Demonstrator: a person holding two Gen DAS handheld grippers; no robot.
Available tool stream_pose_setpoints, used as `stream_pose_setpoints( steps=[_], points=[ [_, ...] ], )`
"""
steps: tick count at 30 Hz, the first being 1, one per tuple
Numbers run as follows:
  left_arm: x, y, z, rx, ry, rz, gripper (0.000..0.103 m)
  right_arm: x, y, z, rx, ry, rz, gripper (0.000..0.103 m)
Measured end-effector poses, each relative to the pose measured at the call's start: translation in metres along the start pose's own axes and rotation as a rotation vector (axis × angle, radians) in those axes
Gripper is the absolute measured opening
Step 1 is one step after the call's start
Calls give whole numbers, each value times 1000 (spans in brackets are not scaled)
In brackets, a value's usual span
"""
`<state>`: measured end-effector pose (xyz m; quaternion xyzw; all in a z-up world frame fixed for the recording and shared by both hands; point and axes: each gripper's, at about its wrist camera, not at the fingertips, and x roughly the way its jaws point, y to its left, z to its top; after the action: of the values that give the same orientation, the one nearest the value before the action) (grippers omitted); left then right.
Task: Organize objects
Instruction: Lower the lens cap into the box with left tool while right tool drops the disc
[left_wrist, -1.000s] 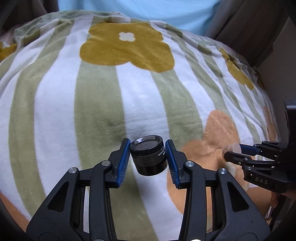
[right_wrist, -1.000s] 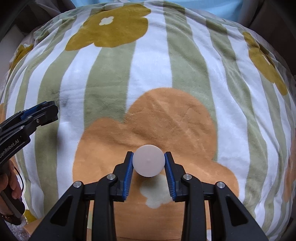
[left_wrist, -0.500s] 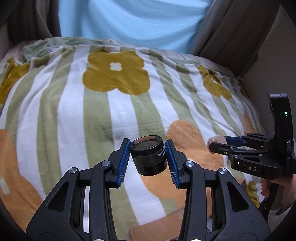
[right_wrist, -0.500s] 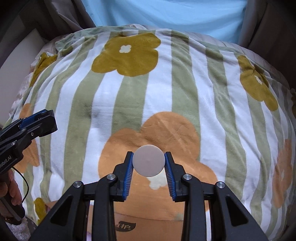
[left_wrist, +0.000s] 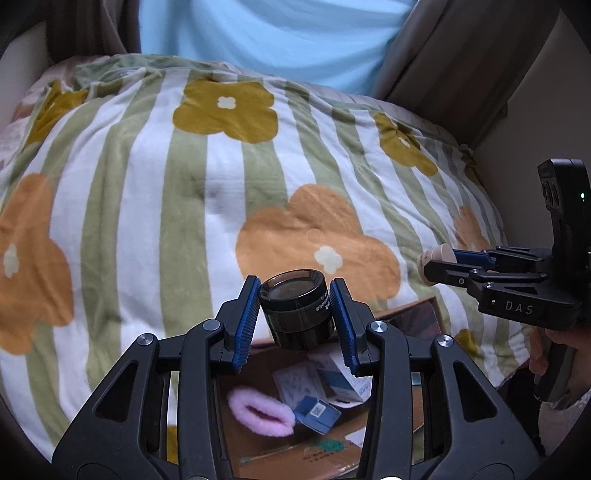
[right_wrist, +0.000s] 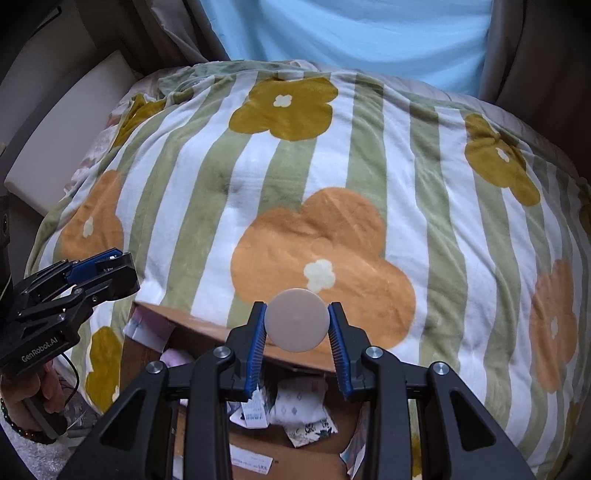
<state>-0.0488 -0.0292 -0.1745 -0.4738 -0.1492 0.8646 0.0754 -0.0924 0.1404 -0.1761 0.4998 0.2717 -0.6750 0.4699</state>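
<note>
My left gripper is shut on a black cylindrical lens with a glass top, held above an open cardboard box. My right gripper is shut on a round beige cap-like object, held over the far edge of the same box. The right gripper also shows at the right of the left wrist view, and the left gripper at the left of the right wrist view.
The box holds a pink fluffy item, small white and blue cartons and patterned packets. A striped flower blanket covers the bed beyond the box. A light blue curtain hangs behind the bed.
Both grippers have pulled back and up from the blanket, each still holding its object. The cardboard box has come into view below them.
</note>
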Motion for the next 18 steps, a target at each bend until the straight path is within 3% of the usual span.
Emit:
stream_pose_setpoints(
  steps=[9, 18],
  points=[
    [21, -2, -69, -76, 85, 35, 36, 35, 6, -75, -44, 111, 36, 31],
    [50, 7, -84, -125, 107, 50, 36, 59, 6, -109, -64, 158, 45, 31]
  ],
)
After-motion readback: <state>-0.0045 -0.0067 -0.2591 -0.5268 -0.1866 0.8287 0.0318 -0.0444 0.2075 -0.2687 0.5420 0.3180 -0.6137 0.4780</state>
